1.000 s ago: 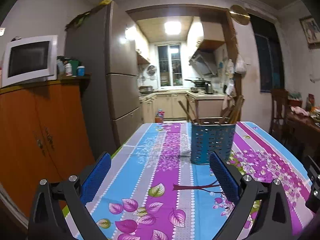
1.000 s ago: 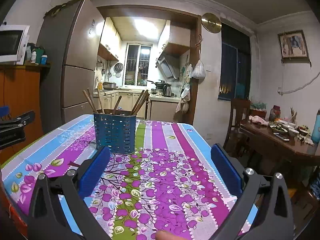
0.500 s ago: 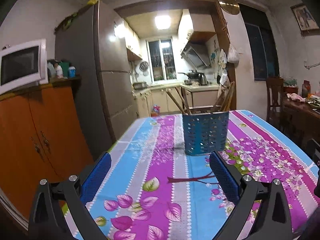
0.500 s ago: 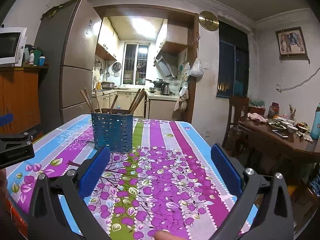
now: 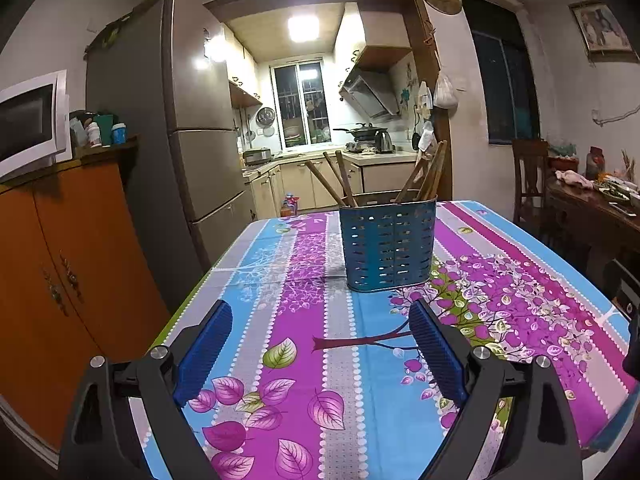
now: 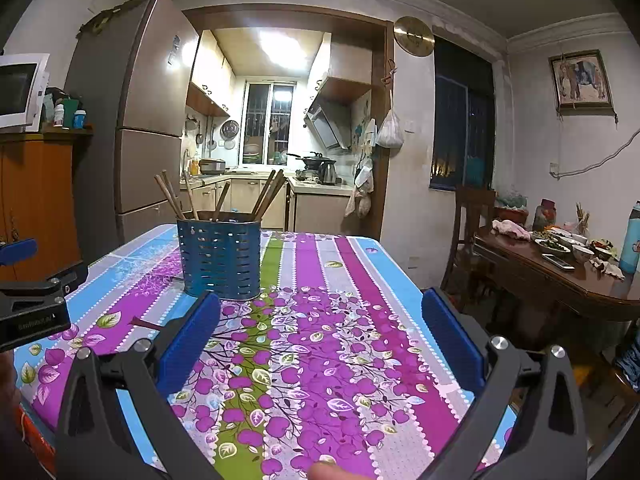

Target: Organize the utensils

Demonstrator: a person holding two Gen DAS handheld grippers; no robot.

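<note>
A blue perforated utensil holder (image 5: pixel 387 243) stands upright on the flowered tablecloth (image 5: pixel 304 312), with several brown chopsticks (image 5: pixel 328 180) leaning out of it. It also shows in the right wrist view (image 6: pixel 219 254), with its chopsticks (image 6: pixel 267 194). My left gripper (image 5: pixel 320 326) is open and empty, low over the table, short of the holder. My right gripper (image 6: pixel 320 320) is open and empty, to the right of the holder. The left gripper's body shows at the left edge of the right wrist view (image 6: pixel 32 308).
A tall fridge (image 5: pixel 176 128) and an orange cabinet (image 5: pixel 60 264) with a microwave (image 5: pixel 28 124) stand left of the table. A second wooden table (image 6: pixel 560 268) with dishes and a chair (image 6: pixel 472 216) stand to the right. The kitchen lies beyond.
Both grippers have moved a little closer to the holder, and the left view has swung so the holder sits more centred. Both stay open and empty.
</note>
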